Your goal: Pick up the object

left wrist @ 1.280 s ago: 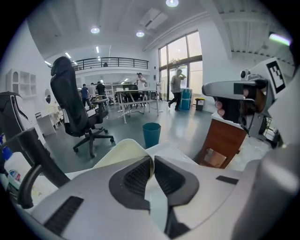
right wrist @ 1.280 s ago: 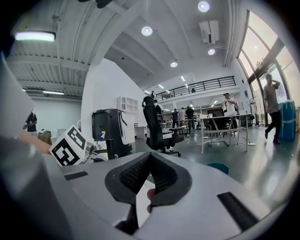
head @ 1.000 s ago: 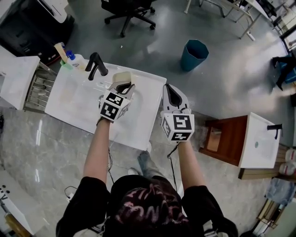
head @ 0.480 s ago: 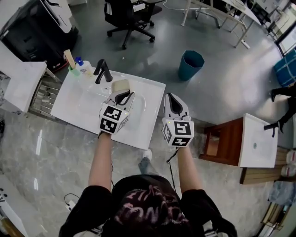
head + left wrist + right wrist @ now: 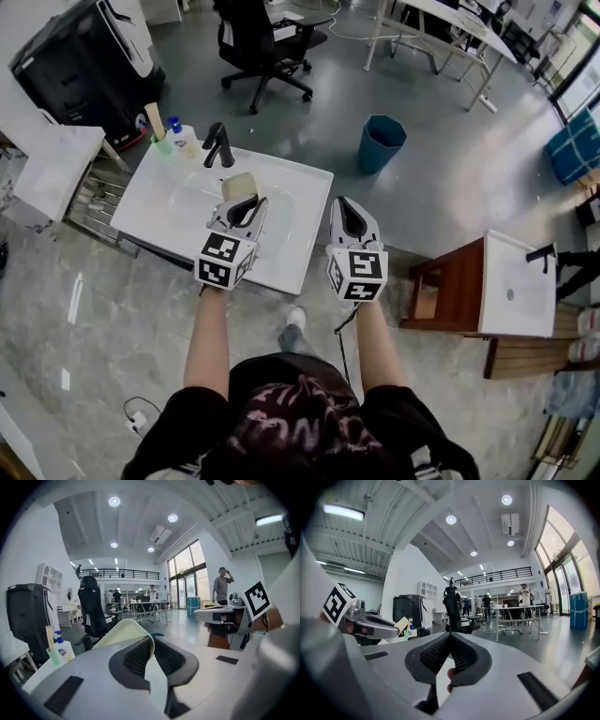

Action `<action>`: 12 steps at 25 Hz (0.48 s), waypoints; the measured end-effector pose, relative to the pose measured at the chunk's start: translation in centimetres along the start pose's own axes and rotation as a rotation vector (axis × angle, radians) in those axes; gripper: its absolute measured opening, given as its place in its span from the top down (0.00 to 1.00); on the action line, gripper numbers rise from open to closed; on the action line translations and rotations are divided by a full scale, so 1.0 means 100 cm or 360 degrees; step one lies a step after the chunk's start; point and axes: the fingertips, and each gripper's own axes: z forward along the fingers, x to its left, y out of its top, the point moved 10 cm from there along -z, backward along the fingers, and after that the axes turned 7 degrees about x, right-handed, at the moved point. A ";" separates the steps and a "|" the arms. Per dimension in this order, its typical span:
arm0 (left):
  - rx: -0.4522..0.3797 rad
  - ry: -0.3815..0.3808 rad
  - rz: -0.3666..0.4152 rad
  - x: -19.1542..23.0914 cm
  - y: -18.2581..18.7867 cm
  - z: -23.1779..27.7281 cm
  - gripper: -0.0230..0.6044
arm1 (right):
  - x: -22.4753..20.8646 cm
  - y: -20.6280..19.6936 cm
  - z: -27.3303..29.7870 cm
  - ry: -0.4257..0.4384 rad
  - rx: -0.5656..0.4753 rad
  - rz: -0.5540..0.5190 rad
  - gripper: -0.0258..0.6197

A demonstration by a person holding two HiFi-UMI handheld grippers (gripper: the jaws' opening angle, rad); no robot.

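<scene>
The left gripper (image 5: 152, 641) was clenched on a thin, pale cream, slightly curved pad (image 5: 123, 631), its dark ribbed pads pressing on both faces. The pad's free end stuck out past the jaw tips and touched nothing else. In the head view that left gripper (image 5: 240, 202) held the pad (image 5: 240, 184) over the bowl of a white rectangular sink top (image 5: 159, 202).

The right gripper (image 5: 450, 637) had its jaws drawn together with the tips meeting and nothing between them. In the head view the right gripper (image 5: 344, 208) hung just beside the sink top's right edge, apart from the left one.

At the back of the sink stood a black tap (image 5: 217, 145). A white soap bottle with a blue pump (image 5: 181, 137) stood beside it at the left corner, and also showed low at the left of the left gripper view (image 5: 62, 648).

Beyond the sink on the grey floor were a teal waste bin (image 5: 382, 142) and a black office chair (image 5: 258, 42). Well apart to the right stood a second white sink on a brown wooden cabinet (image 5: 516, 295).
</scene>
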 end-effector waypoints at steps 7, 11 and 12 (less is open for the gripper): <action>-0.0107 0.0060 0.0006 -0.015 0.007 -0.046 0.90 | 0.016 0.007 -0.034 0.0004 -0.0036 -0.0032 0.94; -0.0160 0.0079 0.0001 -0.025 0.012 -0.071 0.90 | 0.025 0.008 -0.053 0.0006 -0.0044 -0.0042 0.94; -0.0172 0.0087 0.0000 -0.027 0.012 -0.077 0.90 | 0.027 0.009 -0.057 0.0008 -0.0050 -0.0045 0.94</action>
